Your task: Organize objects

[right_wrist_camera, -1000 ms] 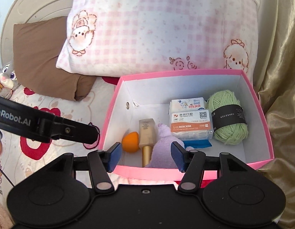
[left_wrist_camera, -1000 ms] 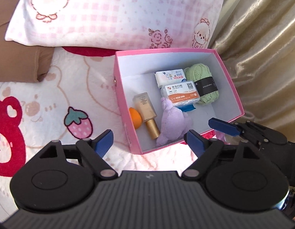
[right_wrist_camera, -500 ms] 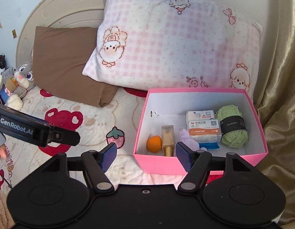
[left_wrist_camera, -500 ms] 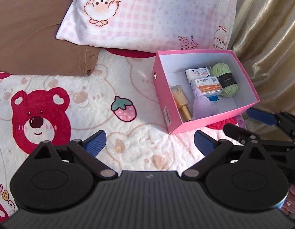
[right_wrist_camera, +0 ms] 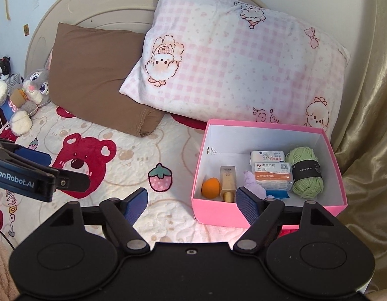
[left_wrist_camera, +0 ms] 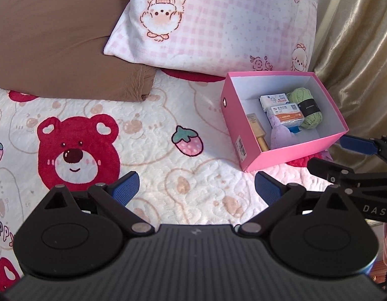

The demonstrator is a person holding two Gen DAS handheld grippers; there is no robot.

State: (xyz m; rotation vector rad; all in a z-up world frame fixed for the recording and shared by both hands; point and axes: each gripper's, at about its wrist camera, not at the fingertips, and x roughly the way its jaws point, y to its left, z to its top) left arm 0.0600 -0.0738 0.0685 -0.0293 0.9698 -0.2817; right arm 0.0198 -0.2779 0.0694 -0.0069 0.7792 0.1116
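Note:
A pink box point(right_wrist_camera: 218, 215) stands on the bed at the right, also in the left wrist view point(left_wrist_camera: 246, 138). Inside lie an orange sponge point(right_wrist_camera: 210, 187), a gold tube point(right_wrist_camera: 228, 181), a purple plush point(right_wrist_camera: 253, 181), two white packets point(right_wrist_camera: 272, 173) and green yarn point(right_wrist_camera: 305, 173). My left gripper point(left_wrist_camera: 194, 188) is open and empty over the blanket, left of the box. My right gripper point(right_wrist_camera: 192, 202) is open and empty in front of the box's near left corner.
A pink checked pillow point(right_wrist_camera: 233, 67) and a brown pillow point(right_wrist_camera: 93, 72) lie behind the box. A grey bunny plush point(right_wrist_camera: 30, 92) sits far left. A gold curtain point(right_wrist_camera: 364, 125) hangs right of the box. The bear-print blanket point(left_wrist_camera: 75, 150) covers the bed.
Both grippers have pulled back and away from the box, which now looks smaller and sits further right. Both stay open and empty.

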